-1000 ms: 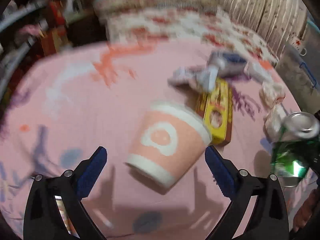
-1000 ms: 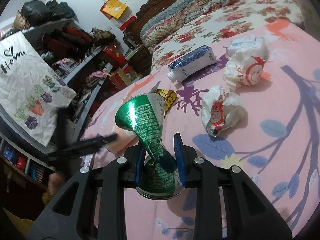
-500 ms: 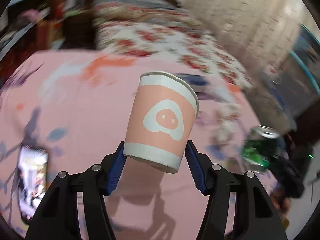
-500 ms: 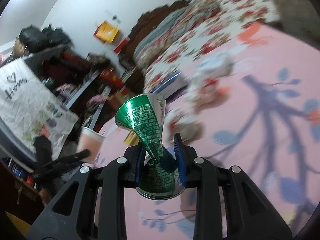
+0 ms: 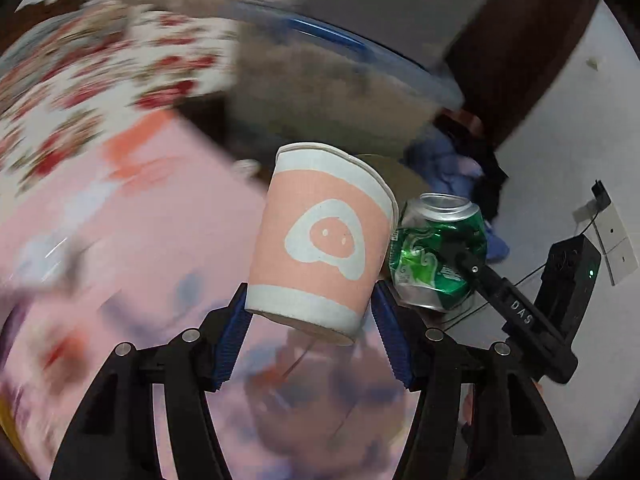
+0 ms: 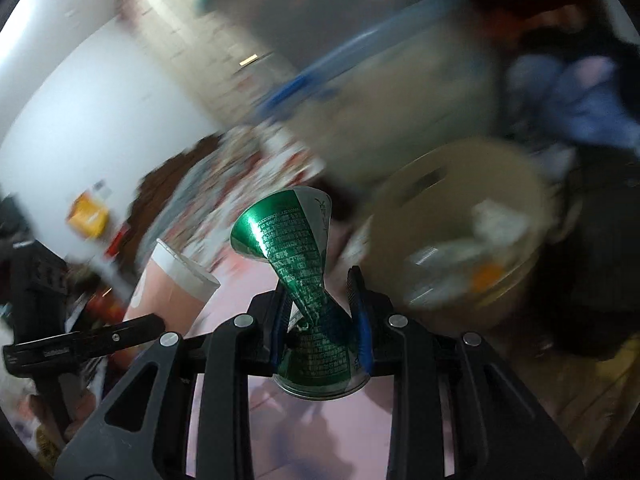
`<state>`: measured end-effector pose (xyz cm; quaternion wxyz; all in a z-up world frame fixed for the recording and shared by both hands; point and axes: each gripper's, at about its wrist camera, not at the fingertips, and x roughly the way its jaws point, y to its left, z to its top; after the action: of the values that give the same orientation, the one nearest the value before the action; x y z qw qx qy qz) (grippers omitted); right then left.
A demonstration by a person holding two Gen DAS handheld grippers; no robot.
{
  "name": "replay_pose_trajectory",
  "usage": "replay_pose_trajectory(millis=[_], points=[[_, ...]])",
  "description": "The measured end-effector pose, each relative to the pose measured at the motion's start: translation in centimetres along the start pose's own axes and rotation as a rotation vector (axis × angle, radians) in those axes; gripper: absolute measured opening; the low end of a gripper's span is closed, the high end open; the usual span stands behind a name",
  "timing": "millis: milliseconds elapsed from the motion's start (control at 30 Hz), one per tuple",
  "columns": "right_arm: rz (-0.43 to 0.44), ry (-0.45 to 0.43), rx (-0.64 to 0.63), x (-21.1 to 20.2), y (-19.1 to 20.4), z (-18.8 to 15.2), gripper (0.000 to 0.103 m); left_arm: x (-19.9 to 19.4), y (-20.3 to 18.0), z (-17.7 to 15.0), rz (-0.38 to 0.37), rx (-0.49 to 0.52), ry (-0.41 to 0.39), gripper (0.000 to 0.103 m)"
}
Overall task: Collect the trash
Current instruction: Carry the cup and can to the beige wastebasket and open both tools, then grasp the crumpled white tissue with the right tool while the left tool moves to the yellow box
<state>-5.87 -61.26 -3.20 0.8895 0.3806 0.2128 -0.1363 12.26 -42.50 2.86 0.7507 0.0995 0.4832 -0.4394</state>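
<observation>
My left gripper (image 5: 312, 320) is shut on a pink paper cup (image 5: 320, 240) with white bands, held upright in the air over the pink bedsheet. My right gripper (image 6: 320, 316) is shut on a crushed green can (image 6: 304, 280), pinched at its middle. The can (image 5: 436, 252) also shows in the left wrist view, just right of the cup, and the cup (image 6: 168, 292) shows at the left of the right wrist view. A tan round trash bin (image 6: 472, 232) holding paper scraps lies right of the can in the right wrist view.
The pink bedsheet (image 5: 120, 260) edge is below both grippers. A floral blanket (image 5: 80, 80) lies at the far left. A grey box with a blue rim (image 5: 340, 80) stands beyond the bed edge. Blue clothes (image 6: 572, 100) are heaped near a white wall.
Both grippers have swung right, away from the trash on the bed toward the bed edge and the bin. The left gripper closed on the cup and lifted it. The can stays gripped.
</observation>
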Motion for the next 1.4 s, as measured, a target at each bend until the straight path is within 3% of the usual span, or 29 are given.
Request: replay_pose_trajectory(millis=[200, 233, 267, 300, 400, 500, 667, 967, 1167, 1267, 1400], points=[[-0.161, 0.01, -0.03, 2.9, -5.1, 3.8, 0.033, 9.8, -6.4, 5.7, -0.02, 0.061, 0.057, 0.065], [-0.172, 0.028, -0.034, 3.7, -5.6, 4.0, 0.045, 11.5, -6.5, 6.4, -0.016, 0.062, 0.073, 0.079], [-0.186, 0.033, -0.027, 4.2, -6.0, 4.1, 0.07, 12.8, -6.8, 6.8, 0.004, 0.06, 0.084, 0.084], [-0.19, 0.024, -0.021, 4.3, -6.3, 4.1, 0.078, 13.7, -7.2, 7.2, 0.021, 0.059, 0.089, 0.084], [-0.187, -0.003, -0.021, 3.7, -6.6, 4.1, 0.076, 14.4, -7.1, 7.3, 0.02, 0.044, 0.11, 0.083], [-0.17, -0.054, -0.005, 2.4, -6.5, 3.8, 0.076, 11.4, -6.1, 6.0, 0.016, 0.059, 0.074, 0.083], [-0.055, -0.04, -0.013, 1.3, -2.7, 2.1, 0.076, 3.4, -3.6, 0.4, 0.021, 0.061, -0.04, 0.084], [0.169, 0.134, -0.134, 2.9, 9.0, -5.5, 0.075, -8.0, 5.8, -12.0, 0.157, -0.064, -0.108, 0.084], [0.244, 0.267, -0.234, 4.6, 16.2, -12.1, 0.074, -16.2, 15.4, -20.3, 0.386, -0.232, -0.172, 0.089], [0.27, 0.344, -0.292, 5.9, 20.1, -15.7, 0.074, -20.1, 21.0, -24.3, 0.579, -0.363, -0.206, 0.089], [0.285, 0.414, -0.359, 7.4, 24.4, -19.4, 0.076, -21.3, 25.9, -26.6, 0.739, -0.459, -0.172, 0.091]])
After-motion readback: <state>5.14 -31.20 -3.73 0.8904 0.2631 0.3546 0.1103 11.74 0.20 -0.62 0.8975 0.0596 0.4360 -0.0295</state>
